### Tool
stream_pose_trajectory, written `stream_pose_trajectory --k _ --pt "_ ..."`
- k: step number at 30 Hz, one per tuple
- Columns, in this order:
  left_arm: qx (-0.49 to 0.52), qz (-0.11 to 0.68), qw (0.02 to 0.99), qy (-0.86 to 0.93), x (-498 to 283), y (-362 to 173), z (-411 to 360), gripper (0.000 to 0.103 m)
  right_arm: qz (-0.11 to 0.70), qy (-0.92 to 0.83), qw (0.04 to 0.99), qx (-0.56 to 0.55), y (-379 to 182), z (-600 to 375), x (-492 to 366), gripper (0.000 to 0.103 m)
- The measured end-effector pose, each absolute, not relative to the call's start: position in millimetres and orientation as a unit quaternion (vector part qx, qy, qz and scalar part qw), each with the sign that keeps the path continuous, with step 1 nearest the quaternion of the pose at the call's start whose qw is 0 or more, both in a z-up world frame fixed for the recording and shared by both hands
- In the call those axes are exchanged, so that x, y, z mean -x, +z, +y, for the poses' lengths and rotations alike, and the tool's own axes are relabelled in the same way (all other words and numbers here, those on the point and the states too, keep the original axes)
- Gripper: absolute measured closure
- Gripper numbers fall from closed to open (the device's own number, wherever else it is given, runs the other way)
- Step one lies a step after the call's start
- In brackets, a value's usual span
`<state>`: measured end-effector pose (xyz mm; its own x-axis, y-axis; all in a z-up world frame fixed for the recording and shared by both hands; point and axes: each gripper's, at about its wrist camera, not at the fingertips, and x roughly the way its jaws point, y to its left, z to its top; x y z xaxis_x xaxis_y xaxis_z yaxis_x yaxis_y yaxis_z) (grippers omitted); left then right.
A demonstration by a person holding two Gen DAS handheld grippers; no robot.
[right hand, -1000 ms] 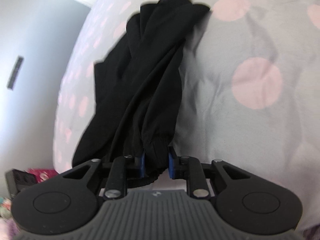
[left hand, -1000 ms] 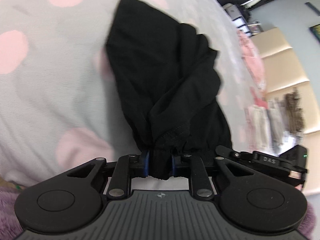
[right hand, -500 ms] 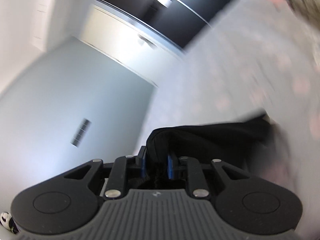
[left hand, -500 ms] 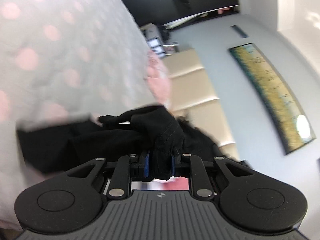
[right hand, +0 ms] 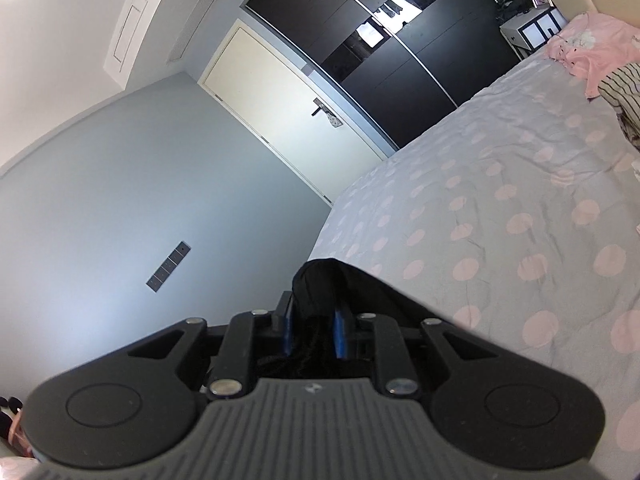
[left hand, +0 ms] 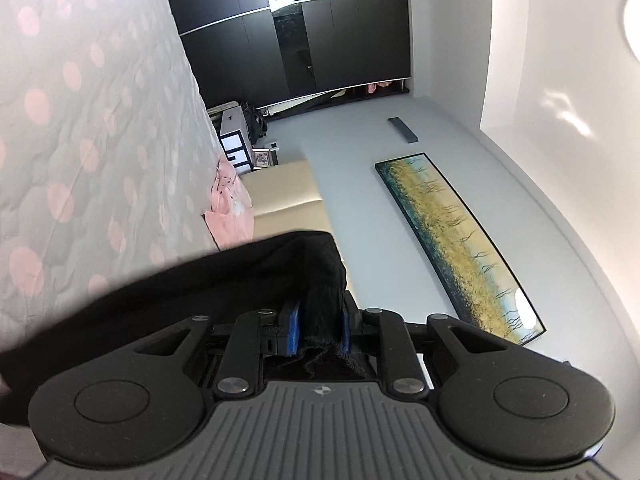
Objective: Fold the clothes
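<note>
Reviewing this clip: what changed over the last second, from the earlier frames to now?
Both cameras swung up from facing the bedspread to look across the room. The black garment, which spread ahead over the spotted cover a second ago, now shows only as a bunch at each gripper. Unchanged: the left gripper and right gripper keep their jaws clamped on it.

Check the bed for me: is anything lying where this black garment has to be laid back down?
Nothing visible does. Both grippers, left and right, are shut on the black garment. The dotted bedspread ahead is bare; the pink clothing and striped item lie far off by the headboard.
</note>
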<state>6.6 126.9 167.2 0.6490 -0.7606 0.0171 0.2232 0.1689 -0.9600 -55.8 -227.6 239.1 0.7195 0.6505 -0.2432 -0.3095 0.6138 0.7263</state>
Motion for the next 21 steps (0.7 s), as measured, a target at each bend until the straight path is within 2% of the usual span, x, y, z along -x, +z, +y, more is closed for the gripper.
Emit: stream_pose_trajectory --k 12,21 --pt "0.498 0.266 0.742 -0.361 -21 200 108 0.086 0.237 0.266 0.89 -0.283 276 -247 64 0.082" --pt "0.469 0.323 0.764 -0.305 -107 184 84 0.086 0.255 0.207 0.903 -0.275 237 -253 -29 0.082"
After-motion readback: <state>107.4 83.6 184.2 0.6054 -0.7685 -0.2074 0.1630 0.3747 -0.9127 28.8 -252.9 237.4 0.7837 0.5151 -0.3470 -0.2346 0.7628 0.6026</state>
